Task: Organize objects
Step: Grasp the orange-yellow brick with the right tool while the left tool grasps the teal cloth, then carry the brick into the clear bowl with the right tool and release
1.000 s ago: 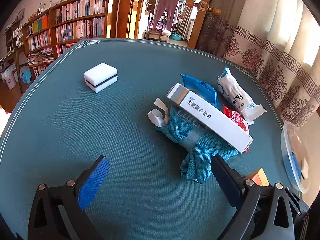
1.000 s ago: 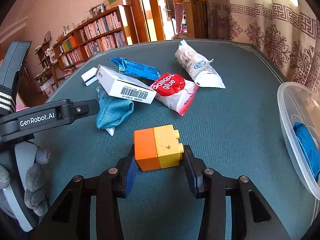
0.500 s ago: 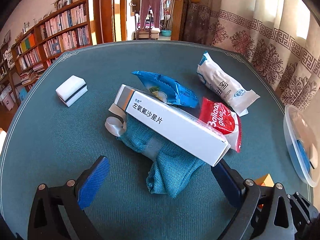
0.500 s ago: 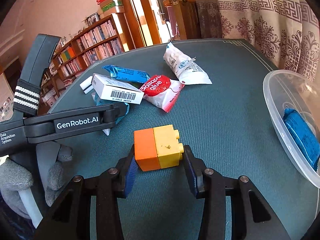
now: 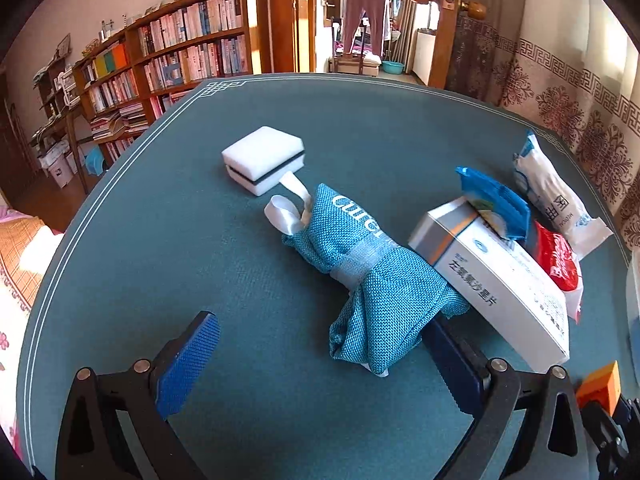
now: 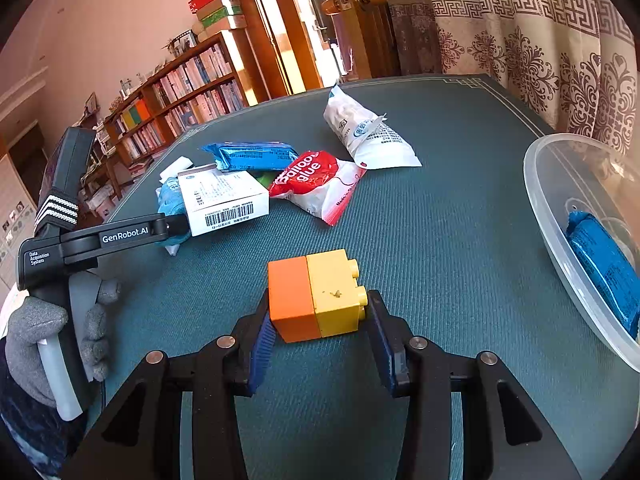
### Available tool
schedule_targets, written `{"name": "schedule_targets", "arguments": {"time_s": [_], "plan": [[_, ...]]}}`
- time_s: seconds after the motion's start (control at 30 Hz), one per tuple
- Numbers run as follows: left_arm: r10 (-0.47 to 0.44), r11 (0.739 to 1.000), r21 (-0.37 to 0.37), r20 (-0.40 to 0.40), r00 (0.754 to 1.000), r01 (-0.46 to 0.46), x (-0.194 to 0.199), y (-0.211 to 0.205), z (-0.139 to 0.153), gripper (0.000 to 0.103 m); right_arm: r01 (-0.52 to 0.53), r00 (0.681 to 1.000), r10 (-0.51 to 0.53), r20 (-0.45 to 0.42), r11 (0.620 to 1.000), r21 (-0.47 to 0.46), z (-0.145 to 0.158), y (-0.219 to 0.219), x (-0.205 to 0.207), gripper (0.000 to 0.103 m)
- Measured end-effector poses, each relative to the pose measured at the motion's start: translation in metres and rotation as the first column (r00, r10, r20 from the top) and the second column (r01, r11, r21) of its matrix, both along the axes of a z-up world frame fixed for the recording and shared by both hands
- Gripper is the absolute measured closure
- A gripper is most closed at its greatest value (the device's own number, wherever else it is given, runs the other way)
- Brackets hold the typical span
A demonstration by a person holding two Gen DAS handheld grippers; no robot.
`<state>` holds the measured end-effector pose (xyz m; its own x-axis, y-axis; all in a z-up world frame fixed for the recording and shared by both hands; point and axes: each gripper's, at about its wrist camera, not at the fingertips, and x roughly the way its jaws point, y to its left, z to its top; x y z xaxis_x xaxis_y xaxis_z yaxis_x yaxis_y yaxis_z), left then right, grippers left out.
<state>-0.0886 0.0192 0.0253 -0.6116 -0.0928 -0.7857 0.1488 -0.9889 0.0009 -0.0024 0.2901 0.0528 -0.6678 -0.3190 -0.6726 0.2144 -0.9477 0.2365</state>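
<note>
My right gripper (image 6: 320,316) is shut on an orange and yellow toy block (image 6: 316,294), held just above the green table. My left gripper (image 5: 320,330) stands open and low over the table. The near end of a teal cloth pouch (image 5: 372,272) with a white ribbon lies between its fingers and covers the tip of the right finger (image 5: 456,364). A long white medicine box (image 5: 492,280) leans on the pouch. In the right wrist view the left gripper (image 6: 120,234) reaches in from the left, held by a grey gloved hand (image 6: 36,340).
A white sponge (image 5: 262,158) lies behind the pouch. A blue packet (image 6: 250,156), a red glue packet (image 6: 316,184) and a white medical packet (image 6: 364,132) lie in a pile. A clear plastic bowl (image 6: 560,208) at the right holds a blue packet (image 6: 604,264).
My left gripper has swung left and come closer to the pouch, whose end now lies between its open fingers. The right gripper has kept still with the block.
</note>
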Motion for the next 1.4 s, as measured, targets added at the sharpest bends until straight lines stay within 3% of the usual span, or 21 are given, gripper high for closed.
{"name": "schedule_targets", "arguments": {"time_s": [0.17, 0.43, 0.73, 0.87, 1.0, 1.07, 1.17, 1.4], "plan": [[0.053, 0.998, 0.017, -0.004, 0.999, -0.053, -0.001, -0.020, 0.002, 0.000, 0.000, 1.000, 0.000, 0.000, 1.000, 0.000, 0.000, 0.000, 0.000, 0.058], [0.041, 0.994, 0.106, -0.029, 0.999, -0.038, -0.005, -0.017, 0.016, 0.000, 0.000, 1.000, 0.000, 0.000, 1.000, -0.001, 0.000, 0.001, -0.001, 0.058], [0.142, 0.981, 0.139, -0.047, 0.989, -0.135, -0.029, -0.024, 0.017, 0.000, 0.000, 1.000, 0.000, 0.002, 1.000, 0.000, 0.000, 0.001, -0.001, 0.058], [0.144, 0.978, 0.150, 0.003, 0.990, -0.143, -0.042, -0.027, 0.004, 0.023, 0.003, 1.000, -0.003, 0.005, 1.000, 0.002, -0.002, 0.003, -0.002, 0.058], [0.130, 0.981, 0.144, -0.003, 0.992, -0.128, -0.042, -0.025, 0.000, 0.031, 0.006, 1.000, -0.006, 0.010, 1.000, 0.005, -0.003, 0.002, -0.003, 0.058], [0.108, 0.984, 0.146, -0.011, 0.994, -0.105, -0.041, -0.023, 0.001, 0.051, 0.006, 1.000, -0.006, 0.011, 1.000, 0.005, -0.004, 0.002, -0.003, 0.058], [0.082, 0.988, 0.136, -0.029, 0.996, -0.077, -0.038, -0.020, 0.002, 0.058, 0.008, 1.000, -0.008, 0.010, 1.000, 0.004, -0.003, 0.002, -0.003, 0.058], [0.058, 0.996, 0.079, -0.094, 0.994, -0.051, -0.026, -0.010, 0.016, 0.060, 0.023, 1.000, -0.024, 0.007, 1.000, 0.006, -0.005, 0.002, -0.003, 0.058]]}}
